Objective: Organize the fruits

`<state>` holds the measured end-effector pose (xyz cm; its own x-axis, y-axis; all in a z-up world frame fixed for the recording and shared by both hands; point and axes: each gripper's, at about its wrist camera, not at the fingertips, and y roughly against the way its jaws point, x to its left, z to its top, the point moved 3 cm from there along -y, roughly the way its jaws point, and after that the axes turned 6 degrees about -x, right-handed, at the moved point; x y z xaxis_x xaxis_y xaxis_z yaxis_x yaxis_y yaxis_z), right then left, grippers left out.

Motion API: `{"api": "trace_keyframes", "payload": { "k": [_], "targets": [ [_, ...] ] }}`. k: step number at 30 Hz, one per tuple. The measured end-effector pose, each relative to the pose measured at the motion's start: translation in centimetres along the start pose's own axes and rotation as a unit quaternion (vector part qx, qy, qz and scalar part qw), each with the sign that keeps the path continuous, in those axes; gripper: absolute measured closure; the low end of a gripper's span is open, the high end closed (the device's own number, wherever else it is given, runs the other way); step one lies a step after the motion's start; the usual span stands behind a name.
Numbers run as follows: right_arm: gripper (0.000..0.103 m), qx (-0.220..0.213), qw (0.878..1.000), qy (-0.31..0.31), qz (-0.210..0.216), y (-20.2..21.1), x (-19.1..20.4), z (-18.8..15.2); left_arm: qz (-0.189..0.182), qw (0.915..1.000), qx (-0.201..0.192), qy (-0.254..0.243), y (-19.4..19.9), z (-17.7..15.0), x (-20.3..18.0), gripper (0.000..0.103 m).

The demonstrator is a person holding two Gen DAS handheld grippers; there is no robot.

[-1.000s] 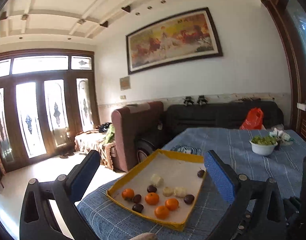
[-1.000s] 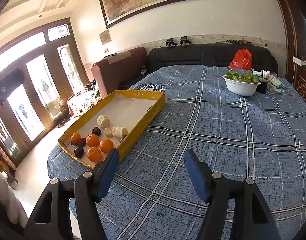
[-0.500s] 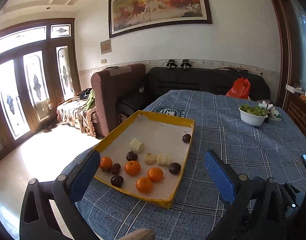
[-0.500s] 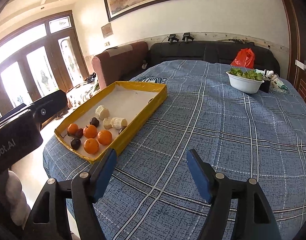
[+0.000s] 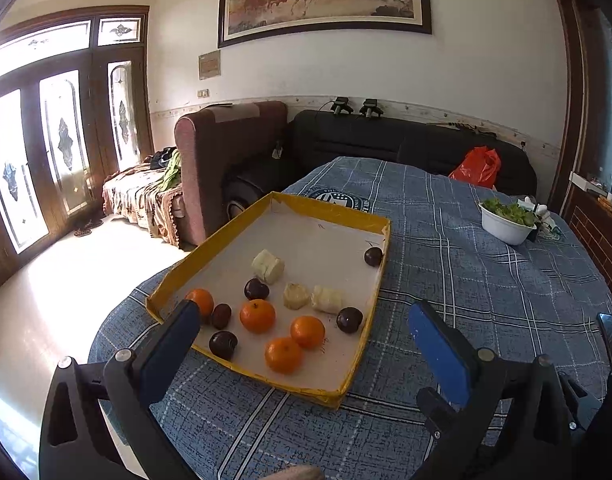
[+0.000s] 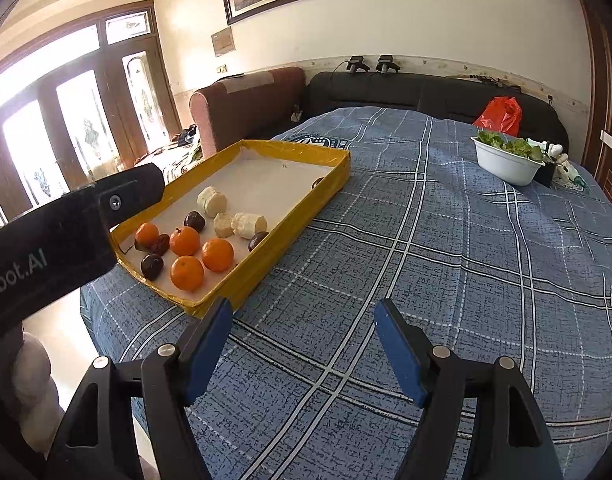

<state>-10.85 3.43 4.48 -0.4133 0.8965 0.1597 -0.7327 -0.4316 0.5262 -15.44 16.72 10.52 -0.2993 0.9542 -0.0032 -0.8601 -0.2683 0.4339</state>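
Both grippers have tipped down toward the table since a second ago, so the yellow tray (image 5: 376, 288) now sits squarely ahead of the left gripper (image 5: 304, 346), whose jaws are spread wide with nothing between them, as if sizing up a pick. Oranges (image 5: 257, 315), dark plums (image 5: 349, 319) and pale peeled pieces (image 5: 268, 266) lie mixed in the tray's near half, just beyond its fingertips. Further right, the right gripper (image 6: 302, 354) hovers equally spread and empty over bare cloth, the tray off to its left.
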Motion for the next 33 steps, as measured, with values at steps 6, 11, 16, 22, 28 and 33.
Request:
{"api": "trace_keyframes", "payload": {
  "k": [6, 11, 16, 22, 28, 33],
  "targets": [
    [0.024, 0.008, 1.000, 0.002, 0.001, -0.6, 0.2, -0.1, 0.003, 0.9999, 0.016, 0.003, -0.7, -0.4, 0.1, 0.000],
    [0.024, 0.014, 1.000, 0.002, 0.002, -1.0, 0.3, -0.2, 0.002, 0.9997, 0.024, 0.006, -1.2, -0.6, 0.2, 0.000],
    [0.024, 0.021, 1.000, 0.003, 0.002, -1.4, 0.5, -0.4, 0.000, 0.9994, 0.034, 0.010, -1.7, -0.8, 0.4, 0.000],
    [0.024, 0.028, 1.000, 0.009, 0.001, -1.8, 1.0, -0.7, -0.003, 0.9987, 0.047, 0.017, -2.4, -1.2, 0.6, 0.000],
    [0.024, 0.033, 0.999, 0.013, 0.000, -2.3, 1.3, -0.7, -0.005, 0.9981, 0.057, 0.024, -2.8, -1.4, 0.9, 0.000],
    [0.023, 0.035, 0.999, 0.020, -0.001, -2.5, 1.7, -0.7, -0.003, 0.9977, 0.062, 0.028, -3.1, -1.5, 1.1, 0.000]
  ]
}}
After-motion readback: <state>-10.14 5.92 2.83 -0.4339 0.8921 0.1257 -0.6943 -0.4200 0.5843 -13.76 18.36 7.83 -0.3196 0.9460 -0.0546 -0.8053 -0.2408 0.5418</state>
